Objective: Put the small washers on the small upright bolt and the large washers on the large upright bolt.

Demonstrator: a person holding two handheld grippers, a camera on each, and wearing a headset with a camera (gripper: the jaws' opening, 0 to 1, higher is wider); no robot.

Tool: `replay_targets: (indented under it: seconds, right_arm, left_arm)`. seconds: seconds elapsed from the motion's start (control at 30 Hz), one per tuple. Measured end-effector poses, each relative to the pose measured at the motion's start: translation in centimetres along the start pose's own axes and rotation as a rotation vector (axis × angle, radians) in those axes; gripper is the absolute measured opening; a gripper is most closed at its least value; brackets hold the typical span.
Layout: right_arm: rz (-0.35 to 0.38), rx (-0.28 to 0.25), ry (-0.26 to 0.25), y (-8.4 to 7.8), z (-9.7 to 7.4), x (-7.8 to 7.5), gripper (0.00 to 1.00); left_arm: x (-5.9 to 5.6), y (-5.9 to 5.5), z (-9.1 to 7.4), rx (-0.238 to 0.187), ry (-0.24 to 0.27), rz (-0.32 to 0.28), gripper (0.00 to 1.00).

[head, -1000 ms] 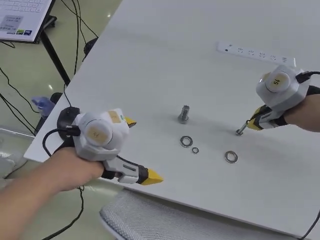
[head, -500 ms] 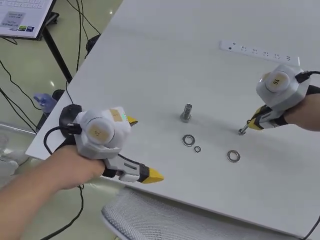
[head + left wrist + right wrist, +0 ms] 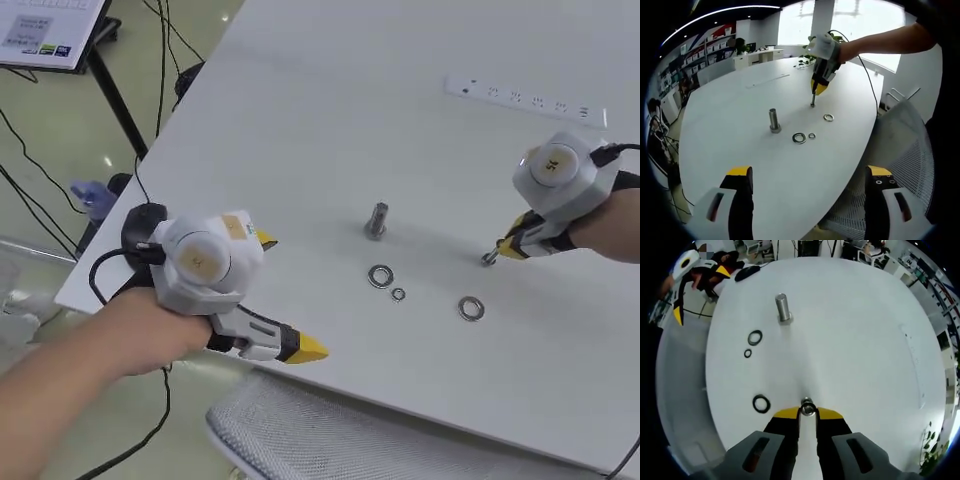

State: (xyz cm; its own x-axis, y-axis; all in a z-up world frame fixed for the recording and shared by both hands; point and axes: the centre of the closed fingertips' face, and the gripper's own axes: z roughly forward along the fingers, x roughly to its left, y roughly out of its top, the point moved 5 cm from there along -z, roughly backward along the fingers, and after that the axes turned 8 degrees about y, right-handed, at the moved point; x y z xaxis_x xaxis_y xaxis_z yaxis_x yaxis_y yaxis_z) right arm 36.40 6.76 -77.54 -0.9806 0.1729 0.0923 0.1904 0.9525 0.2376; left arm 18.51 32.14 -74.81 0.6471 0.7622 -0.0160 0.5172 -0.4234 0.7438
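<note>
On the white table (image 3: 300,120) a large bolt (image 3: 376,220) (image 3: 773,120) (image 3: 783,307) stands upright. In front of it lie a large washer (image 3: 380,276) (image 3: 799,138) (image 3: 755,337) and a small washer (image 3: 398,294) (image 3: 811,135) (image 3: 747,353). A second large washer (image 3: 471,308) (image 3: 828,117) (image 3: 761,403) lies further right. My right gripper (image 3: 497,252) (image 3: 807,412) (image 3: 815,91) is shut on the small bolt (image 3: 488,258) (image 3: 807,407) (image 3: 812,102), which stands on the table. At the table's near left edge my left gripper (image 3: 288,295) (image 3: 808,172) (image 3: 700,292) hangs open and holds nothing.
A white power strip (image 3: 525,100) lies at the far right of the table. A grey mesh chair (image 3: 300,430) stands under the near edge. Left of the table are floor cables (image 3: 150,60) and a laptop (image 3: 45,25) on a stand.
</note>
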Motion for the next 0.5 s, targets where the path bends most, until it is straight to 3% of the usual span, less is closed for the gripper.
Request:
replay_targets:
  seconds: [0.5]
  right_arm:
    - [-0.004, 0.015, 0.000, -0.2, 1.5, -0.3, 0.13]
  left_arm:
    - [0.2, -0.3, 0.0, 0.009, -0.001, -0.010, 0.92]
